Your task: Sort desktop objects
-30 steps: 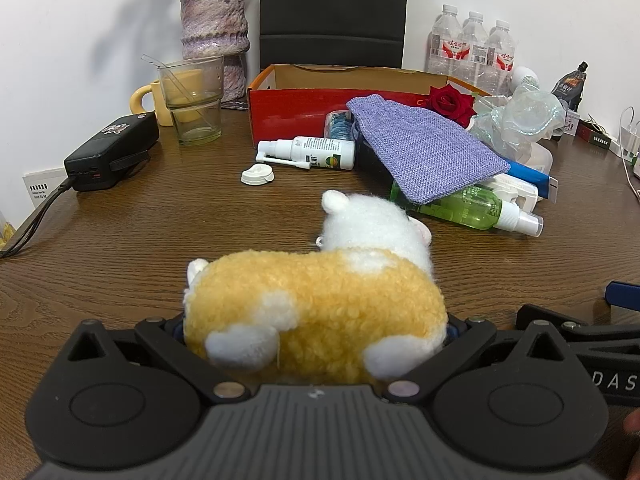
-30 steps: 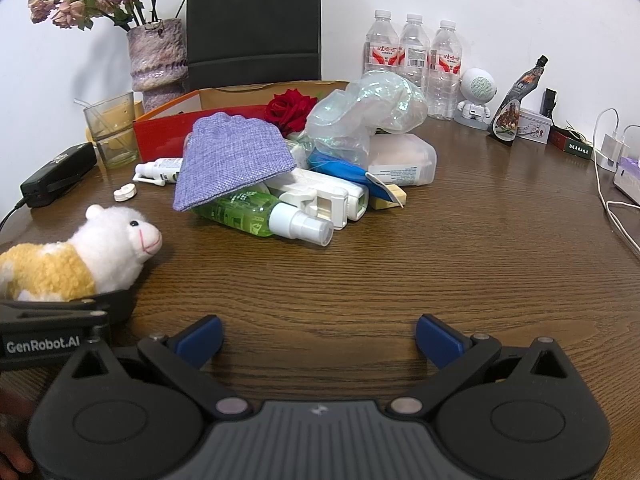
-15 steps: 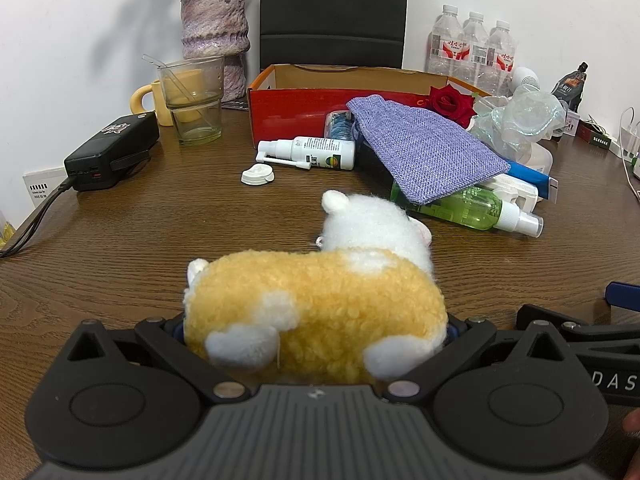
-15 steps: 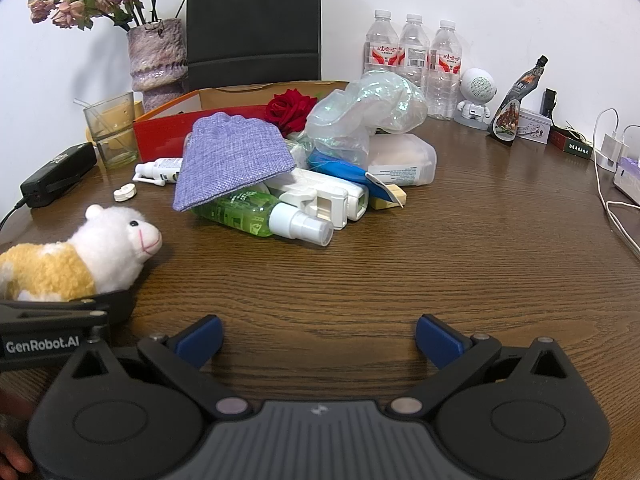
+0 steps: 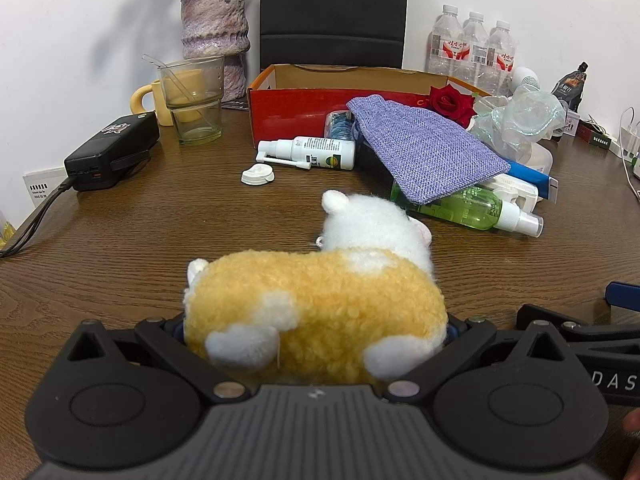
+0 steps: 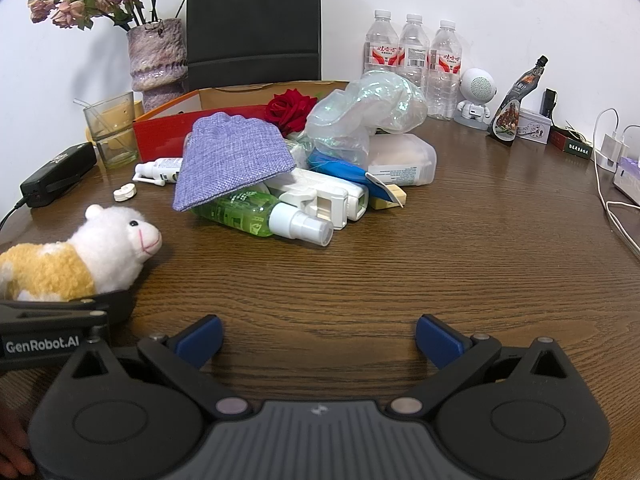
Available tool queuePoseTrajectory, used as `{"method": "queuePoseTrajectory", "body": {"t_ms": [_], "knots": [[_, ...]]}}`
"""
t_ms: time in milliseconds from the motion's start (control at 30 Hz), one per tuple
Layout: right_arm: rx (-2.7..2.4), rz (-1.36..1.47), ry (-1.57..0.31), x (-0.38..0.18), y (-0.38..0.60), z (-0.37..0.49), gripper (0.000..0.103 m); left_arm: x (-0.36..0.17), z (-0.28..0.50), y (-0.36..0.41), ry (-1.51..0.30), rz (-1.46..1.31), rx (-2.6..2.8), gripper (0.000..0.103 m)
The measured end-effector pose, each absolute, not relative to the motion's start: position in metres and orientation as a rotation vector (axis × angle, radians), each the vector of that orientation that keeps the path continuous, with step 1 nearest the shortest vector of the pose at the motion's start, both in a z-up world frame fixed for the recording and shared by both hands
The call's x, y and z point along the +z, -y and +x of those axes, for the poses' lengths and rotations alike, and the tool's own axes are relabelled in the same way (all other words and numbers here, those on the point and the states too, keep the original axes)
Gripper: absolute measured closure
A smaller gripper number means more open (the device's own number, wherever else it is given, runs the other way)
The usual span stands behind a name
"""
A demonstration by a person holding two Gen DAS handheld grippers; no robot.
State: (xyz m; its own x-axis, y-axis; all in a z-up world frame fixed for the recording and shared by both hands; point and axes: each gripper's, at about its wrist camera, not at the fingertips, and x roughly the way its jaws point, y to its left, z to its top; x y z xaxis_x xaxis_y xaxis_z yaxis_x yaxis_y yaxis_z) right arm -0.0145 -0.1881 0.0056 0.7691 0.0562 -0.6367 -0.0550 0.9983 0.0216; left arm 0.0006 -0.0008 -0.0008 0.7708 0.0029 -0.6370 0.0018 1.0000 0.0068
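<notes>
On the grained wooden table (image 6: 400, 272), the left gripper (image 5: 316, 326) is pinching a fluffy toy lamb (image 5: 316, 312) near the red box (image 5: 304, 116); the right gripper (image 6: 318, 336) is hanging spread wide.

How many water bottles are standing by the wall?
3, upright in a row at the table's back edge: left bottle, middle bottle, right bottle. The crumpled plastic bag may hide more.
</notes>
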Motion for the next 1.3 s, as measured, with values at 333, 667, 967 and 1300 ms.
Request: {"method": "queuePoseTrajectory", "body": {"t_ms": [333, 667, 967, 1300], "knots": [[0.060, 0.003, -0.691, 0.0050, 0.1883, -0.0137, 0.000, -0.0008, 0.0003, 0.0010, -0.691, 0.009, 0.001, 0.000], [0.060, 0.003, -0.691, 0.0050, 0.1884, -0.0140, 0.000, -0.0008, 0.0003, 0.0010, -0.691, 0.009, 0.001, 0.000], [0.060, 0.003, -0.691, 0.0050, 0.1882, -0.0142, 0.000, -0.0010, 0.0004, 0.0011, -0.691, 0.009, 0.001, 0.000], [0.050, 0.006, -0.691, 0.0049, 0.1873, -0.0134, 0.000, -0.0002, -0.0006, -0.0027, -0.679, -0.017, -0.003, 0.001]]}}
